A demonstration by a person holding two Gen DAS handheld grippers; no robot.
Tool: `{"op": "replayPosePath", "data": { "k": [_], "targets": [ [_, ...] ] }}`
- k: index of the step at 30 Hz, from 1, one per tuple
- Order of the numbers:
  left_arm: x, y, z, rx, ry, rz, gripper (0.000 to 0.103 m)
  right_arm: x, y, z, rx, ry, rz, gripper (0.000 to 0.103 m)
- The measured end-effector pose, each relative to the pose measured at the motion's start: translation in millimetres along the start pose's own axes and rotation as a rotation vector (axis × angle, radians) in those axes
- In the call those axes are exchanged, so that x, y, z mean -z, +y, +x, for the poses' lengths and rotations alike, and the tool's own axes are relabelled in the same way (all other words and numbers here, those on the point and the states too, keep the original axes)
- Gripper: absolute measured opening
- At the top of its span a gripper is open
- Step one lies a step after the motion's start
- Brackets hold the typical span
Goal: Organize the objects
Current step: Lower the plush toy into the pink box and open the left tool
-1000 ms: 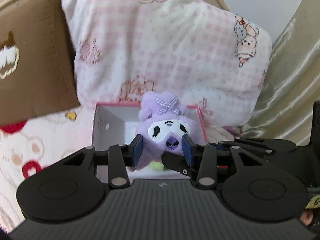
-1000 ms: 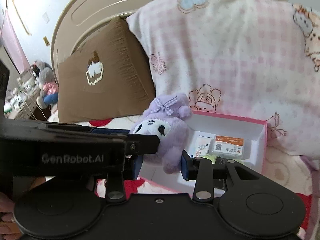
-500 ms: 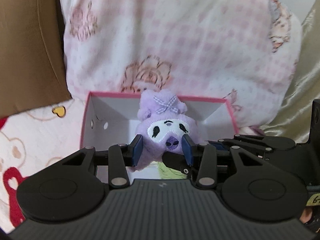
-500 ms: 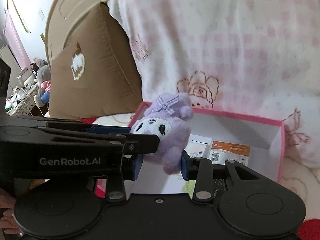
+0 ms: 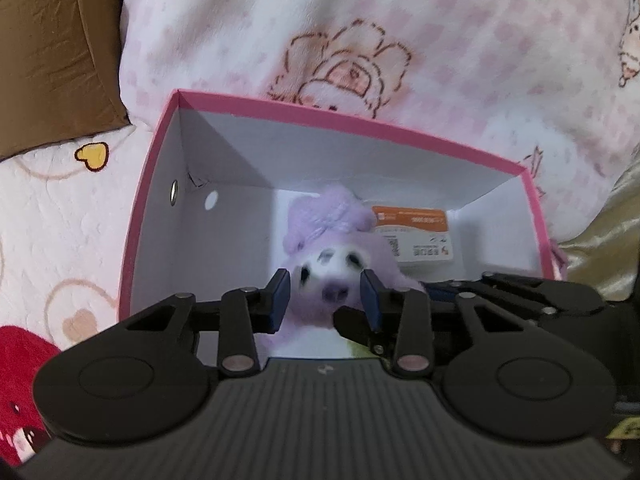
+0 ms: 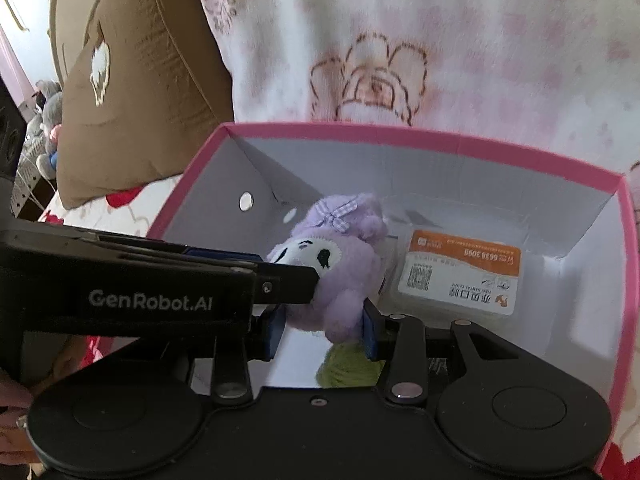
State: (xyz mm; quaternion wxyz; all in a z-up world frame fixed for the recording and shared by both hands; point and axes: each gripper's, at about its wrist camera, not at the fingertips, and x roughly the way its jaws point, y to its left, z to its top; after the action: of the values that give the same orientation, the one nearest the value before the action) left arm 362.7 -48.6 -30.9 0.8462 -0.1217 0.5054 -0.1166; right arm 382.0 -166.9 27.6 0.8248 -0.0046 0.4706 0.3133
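A purple plush toy (image 5: 332, 264) (image 6: 340, 264) with a white face and a checked bow hangs inside a white box with a pink rim (image 5: 352, 120) (image 6: 400, 136). My left gripper (image 5: 325, 300) has its blue pads on the toy's cheeks, and its jaws are closing. My right gripper (image 6: 322, 334) holds the toy's lower body from the other side, its jaws opening slightly with the toy still between the pads. In the right wrist view the left gripper's fingers (image 6: 288, 280) reach in from the left. An orange-and-white pack (image 5: 420, 236) (image 6: 460, 276) lies on the box floor behind the toy.
A yellow-green soft thing (image 6: 348, 364) lies in the box under the toy. A pink checked pillow (image 5: 360, 20) leans behind the box, with a brown cushion (image 6: 140, 80) to its left and gold fabric (image 5: 608, 248) on the right. The box rests on a patterned blanket (image 5: 60, 200).
Both grippers have sunk with the plush toy from above the box down into it. The box looms larger and the toy now sits below the rim.
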Motion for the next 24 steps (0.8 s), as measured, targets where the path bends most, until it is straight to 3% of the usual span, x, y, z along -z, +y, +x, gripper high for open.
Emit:
{"op": "replayPosePath", "data": {
  "k": [1, 3, 5, 10, 13, 19, 21, 24],
  "targets": [
    [0, 1, 2, 0.004, 0.002, -0.002, 0.036, 0, 1, -2, -0.002, -0.001, -0.011, 0.046],
    [0, 1, 6, 0.022, 0.010, -0.018, 0.036, 1, 1, -3, -0.019, 0.004, -0.017, 0.058],
    [2, 0, 10, 0.023, 0.016, -0.030, 0.036, 2, 2, -2, -0.003, 0.003, -0.020, 0.059],
    [6, -7, 8, -0.012, -0.010, -0.030, 0.036, 6, 6, 0, 0.108, 0.010, -0.057, 0.027],
    [8, -7, 0, -0.026, -0.010, -0.025, 0.037, 6, 3, 2, 0.146, 0.007, -0.017, 0.026],
    [15, -11, -35, -0.033, 0.033, 0.019, 0.039, 14, 0, -20, 0.096, -0.032, 0.025, 0.036],
    [14, -17, -55, -0.040, 0.022, 0.067, 0.040, 17, 7, -37, 0.066, -0.048, 0.004, 0.045],
    [9, -27, -87, -0.047, 0.006, 0.155, 0.040, 19, 16, -69, 0.028, -0.073, -0.011, 0.047]
  ]
}}
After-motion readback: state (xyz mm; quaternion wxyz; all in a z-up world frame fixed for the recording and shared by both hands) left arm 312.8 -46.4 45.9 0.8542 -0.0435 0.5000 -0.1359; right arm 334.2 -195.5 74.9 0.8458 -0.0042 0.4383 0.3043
